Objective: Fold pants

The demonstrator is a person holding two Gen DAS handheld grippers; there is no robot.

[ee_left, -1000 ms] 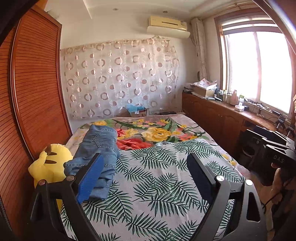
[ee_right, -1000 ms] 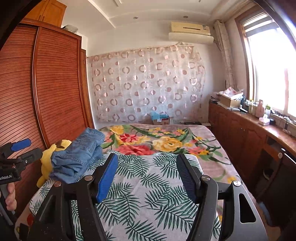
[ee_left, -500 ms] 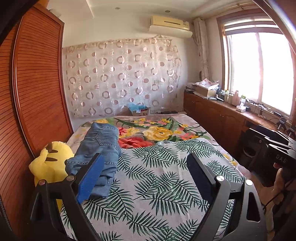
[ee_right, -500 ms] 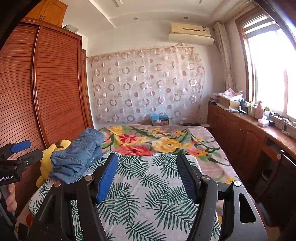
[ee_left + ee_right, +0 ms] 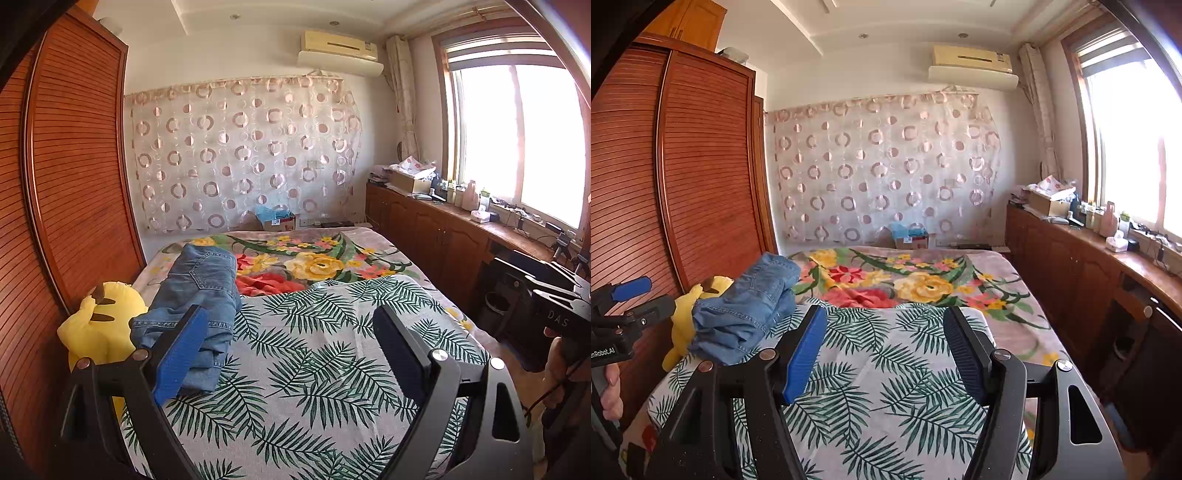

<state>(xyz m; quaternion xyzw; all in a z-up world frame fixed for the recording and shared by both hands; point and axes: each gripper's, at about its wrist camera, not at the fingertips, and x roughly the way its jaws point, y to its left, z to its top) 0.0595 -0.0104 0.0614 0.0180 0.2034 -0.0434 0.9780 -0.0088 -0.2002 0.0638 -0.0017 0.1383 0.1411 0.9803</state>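
While both grippers hang above the bed's near end, the jeans [image 5: 197,306] lie folded in a thick bundle on the left edge of the bed [image 5: 332,369], touching a yellow plush toy [image 5: 99,325] beside the wardrobe [image 5: 74,166]. Left gripper [image 5: 288,347] and right gripper [image 5: 882,343] have their fingers spread, holding nothing. Leaf-print cover right of the jeans lies flat.

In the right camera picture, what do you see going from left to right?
Wooden wardrobe → yellow plush toy → folded jeans → right gripper, open → flowery blanket → wooden cabinets → window.
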